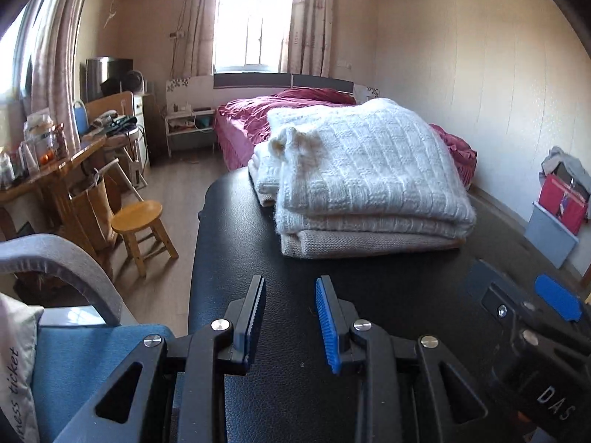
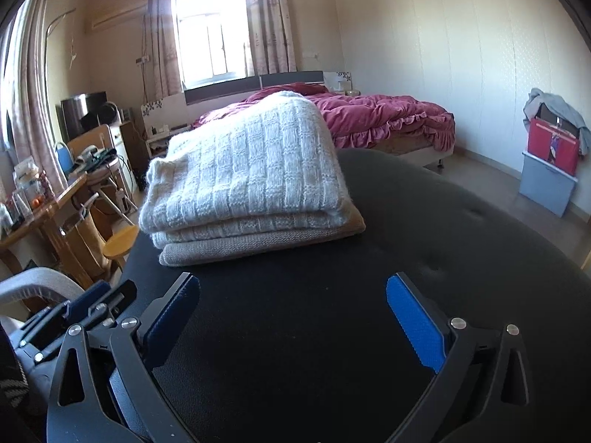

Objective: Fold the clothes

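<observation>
We see the right gripper (image 2: 291, 317) w/ jaws spread wide, nothing between them, over a black padded table (image 2: 424, 221). Ahead sits a folded stack: white knit sweater (image 2: 247, 170) atop a beige knit (image 2: 258, 241). Left gripper (image 2: 81, 310) shows at lower left; state unclear. Bed w/ magenta quilt (image 2: 373, 114) behind.

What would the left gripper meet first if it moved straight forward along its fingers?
Probably the folded sweater stack on the black table. The left gripper is open and empty, with bare table between; exact depth is unclear.
</observation>
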`<state>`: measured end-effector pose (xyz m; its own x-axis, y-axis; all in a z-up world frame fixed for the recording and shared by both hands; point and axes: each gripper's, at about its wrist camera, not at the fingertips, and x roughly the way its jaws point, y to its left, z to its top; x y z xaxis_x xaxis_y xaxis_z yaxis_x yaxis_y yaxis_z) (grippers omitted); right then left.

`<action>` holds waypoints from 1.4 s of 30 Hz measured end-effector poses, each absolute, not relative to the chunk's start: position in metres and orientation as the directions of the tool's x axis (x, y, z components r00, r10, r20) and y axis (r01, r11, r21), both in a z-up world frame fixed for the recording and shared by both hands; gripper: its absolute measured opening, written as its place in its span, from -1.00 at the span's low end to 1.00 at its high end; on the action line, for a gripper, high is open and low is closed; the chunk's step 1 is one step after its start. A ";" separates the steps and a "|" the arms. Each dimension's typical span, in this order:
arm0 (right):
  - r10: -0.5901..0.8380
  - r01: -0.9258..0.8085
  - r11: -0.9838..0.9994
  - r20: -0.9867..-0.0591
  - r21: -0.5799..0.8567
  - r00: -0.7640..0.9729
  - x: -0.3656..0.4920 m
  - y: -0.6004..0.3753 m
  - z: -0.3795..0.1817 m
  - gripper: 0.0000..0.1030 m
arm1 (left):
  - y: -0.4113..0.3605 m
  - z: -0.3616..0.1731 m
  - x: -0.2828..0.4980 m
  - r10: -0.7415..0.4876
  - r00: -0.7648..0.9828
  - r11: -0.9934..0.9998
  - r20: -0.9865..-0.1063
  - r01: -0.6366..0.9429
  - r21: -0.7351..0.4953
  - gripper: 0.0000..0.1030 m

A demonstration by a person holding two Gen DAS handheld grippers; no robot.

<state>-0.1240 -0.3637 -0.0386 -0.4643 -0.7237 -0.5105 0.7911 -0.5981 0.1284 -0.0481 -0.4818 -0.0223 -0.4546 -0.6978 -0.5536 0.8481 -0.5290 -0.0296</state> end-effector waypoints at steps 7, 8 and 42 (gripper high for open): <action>-0.715 0.810 -0.582 -0.515 0.063 -0.473 -0.113 -0.372 -0.039 0.99 | -0.467 -0.020 -0.060 -0.774 -0.375 -0.485 -0.511 0.869 0.096 -0.45; -0.716 0.813 -0.579 -0.511 0.055 -0.475 -0.111 -0.372 -0.039 0.99 | -0.466 -0.019 -0.058 -0.777 -0.375 -0.482 -0.506 0.871 0.094 -0.45; -0.742 0.831 -0.550 -0.508 0.085 -0.439 -0.111 -0.374 -0.038 1.00 | -0.475 -0.022 -0.052 -0.736 -0.424 -0.507 -0.528 0.862 0.015 -0.45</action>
<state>-0.1109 -0.3739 -0.0382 -0.4386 -0.7415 -0.5077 0.8310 -0.5497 0.0850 -0.0523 -0.4752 -0.0223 -0.4238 -0.7357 -0.5283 0.8617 -0.5073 0.0152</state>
